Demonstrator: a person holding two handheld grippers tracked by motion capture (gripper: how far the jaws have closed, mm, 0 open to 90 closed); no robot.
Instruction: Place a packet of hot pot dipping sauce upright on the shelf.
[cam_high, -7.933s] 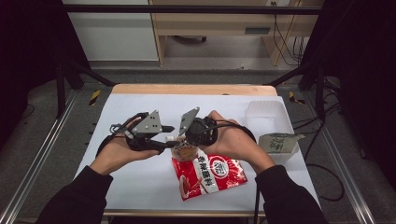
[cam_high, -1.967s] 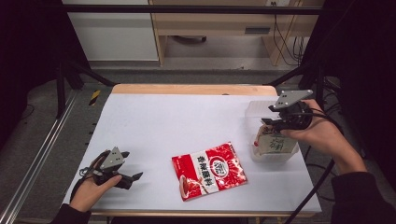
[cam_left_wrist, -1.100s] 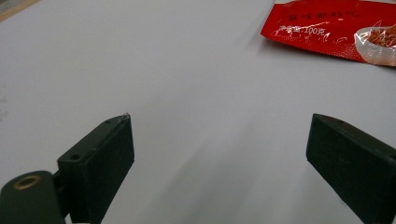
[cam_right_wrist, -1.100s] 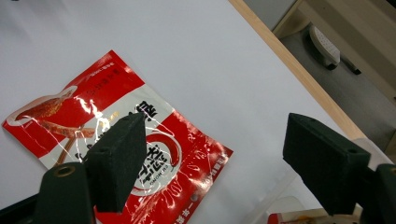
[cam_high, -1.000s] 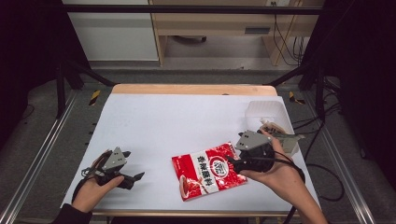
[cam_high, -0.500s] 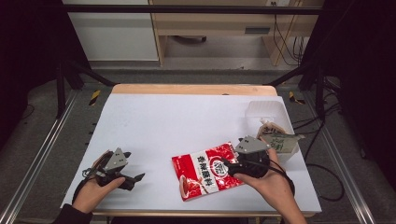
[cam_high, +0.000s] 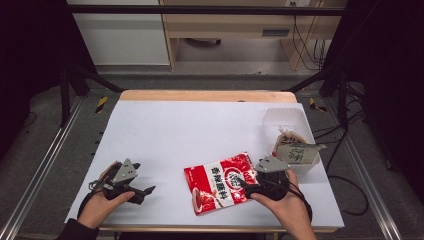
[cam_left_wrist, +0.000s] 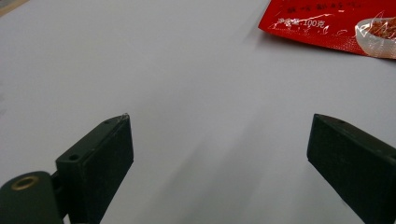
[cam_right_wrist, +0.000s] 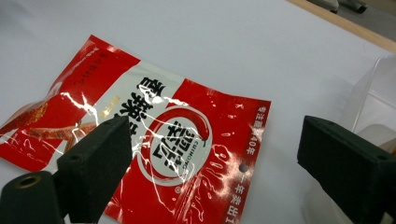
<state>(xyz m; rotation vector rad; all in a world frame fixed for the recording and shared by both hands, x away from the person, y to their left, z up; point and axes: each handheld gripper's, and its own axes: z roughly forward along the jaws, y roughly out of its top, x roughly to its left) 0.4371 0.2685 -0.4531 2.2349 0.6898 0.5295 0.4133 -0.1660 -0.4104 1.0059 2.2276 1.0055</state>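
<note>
From above, we see a red packet (cam_high: 220, 182) lying flat near the front edge of the white table (cam_high: 190, 130), with the right gripper (cam_high: 246, 186) poised at its right end and the left gripper (cam_high: 145, 192) resting well apart at the table's front left corner. A clear tub (cam_high: 285, 117) stands at the right edge, a grey-labelled pouch (cam_high: 296, 151) leaning in it. The right gripper view brings what the high view blurs: the packet's (cam_right_wrist: 163, 140) white band and chilli emblem, and both black jaws spread wide, just opened further, the pads above the packet and pressing nothing. The tub's wall (cam_right_wrist: 373, 88) shows behind the right jaw. In the left gripper view we see jaws wide apart over bare table (cam_left_wrist: 187, 70), empty, the packet's corner (cam_left_wrist: 336, 21) far off.
</note>
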